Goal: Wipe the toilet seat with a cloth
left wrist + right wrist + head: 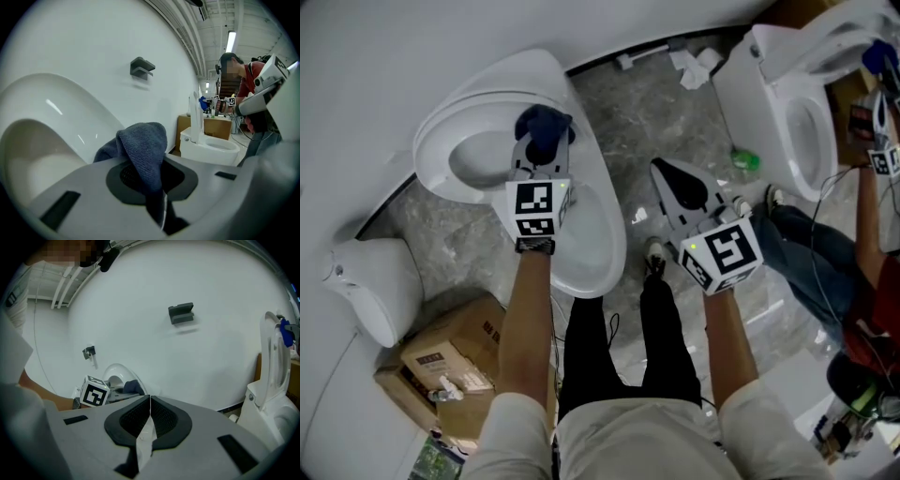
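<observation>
Left gripper [541,155] clamped on the blue cloth [546,122] over the toilet seat [434,150] at eleven o'clock; right gripper [673,178] pinched together, empty; that loose bunch could slip free mid-wipe

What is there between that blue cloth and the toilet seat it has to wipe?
Nothing visible. The left gripper has its jaws shut on the blue cloth, held right over the toilet seat, and the seat's white rim looks bare. Whether the cloth already touches it, I cannot tell.
</observation>
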